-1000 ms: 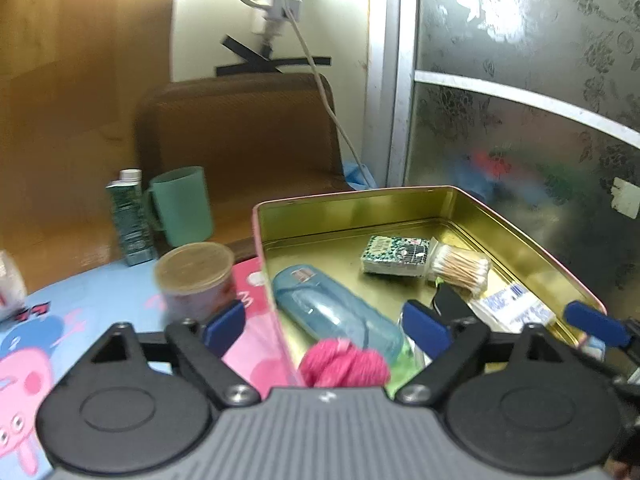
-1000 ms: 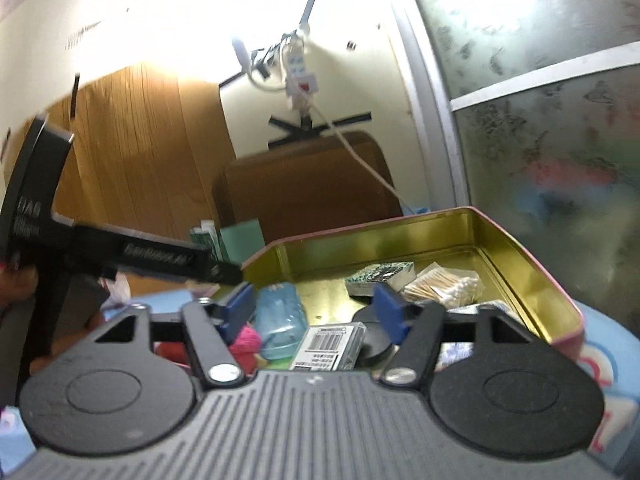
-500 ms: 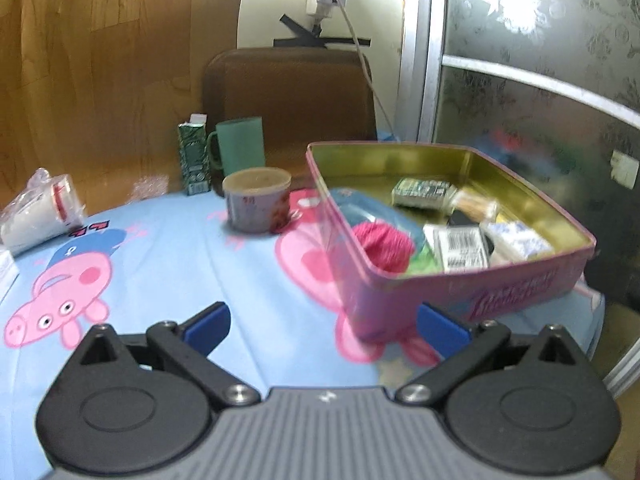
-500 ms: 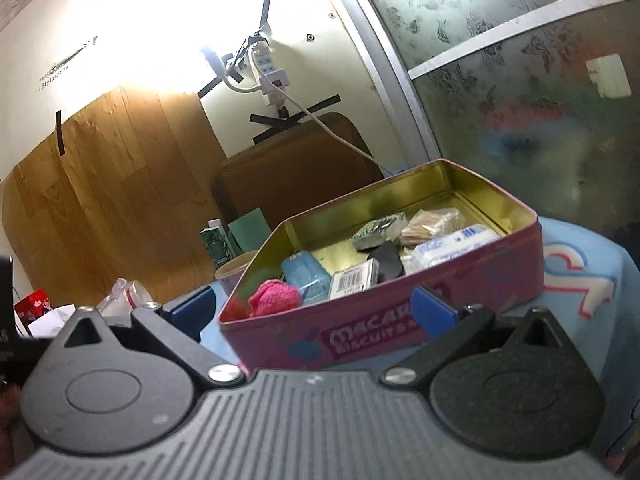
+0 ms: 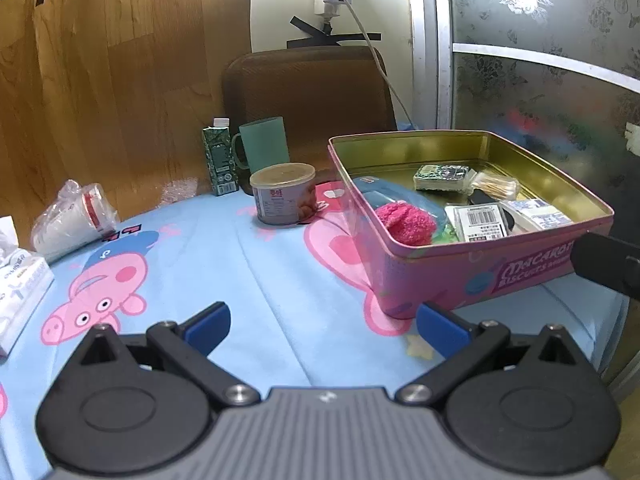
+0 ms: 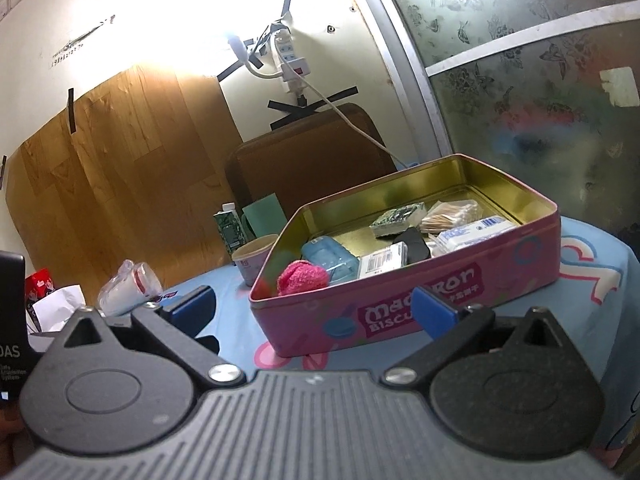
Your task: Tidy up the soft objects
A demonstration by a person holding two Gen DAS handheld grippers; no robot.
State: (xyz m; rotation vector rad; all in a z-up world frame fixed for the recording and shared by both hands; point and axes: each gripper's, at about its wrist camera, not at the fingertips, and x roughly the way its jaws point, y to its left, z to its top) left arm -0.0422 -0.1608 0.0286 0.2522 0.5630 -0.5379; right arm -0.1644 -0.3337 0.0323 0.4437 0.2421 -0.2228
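While both tools hang over the cartoon-pig cloth of the tabletop [image 5: 280, 280], the left hand-held gripper [image 5: 322, 326] has its blue pads spread wide with nothing between them, and the right hand-held gripper [image 6: 314, 306] is spread just as wide and equally empty. Ahead and to the right of the left hand-held gripper sits the pink tin [image 5: 460, 276], its side lettered "Macaron Biscuits", though the end of both words is cut off or hidden in each view. Inside the tin, at the corner nearest the left hand-held gripper, lies the fuzzy pink soft ball [image 5: 404, 222], touching a clear blue case [image 5: 424, 204] beyond it. To the right of the ball rests a white box with a barcode label [image 5: 480, 222]; farther back lie a green patterned packet [image 5: 440, 176], a bundle of cotton swabs [image 5: 496, 186] and a white tissue pack with blue print [image 5: 536, 214], its writing too small to read. Outside the tin, beyond the left hand-held gripper, stand a lidded tub [image 5: 284, 192] with a red printed mark, a green mug [image 5: 264, 146] and a green carton [image 5: 218, 156]. Far left lie bagged paper cups [image 5: 74, 220].
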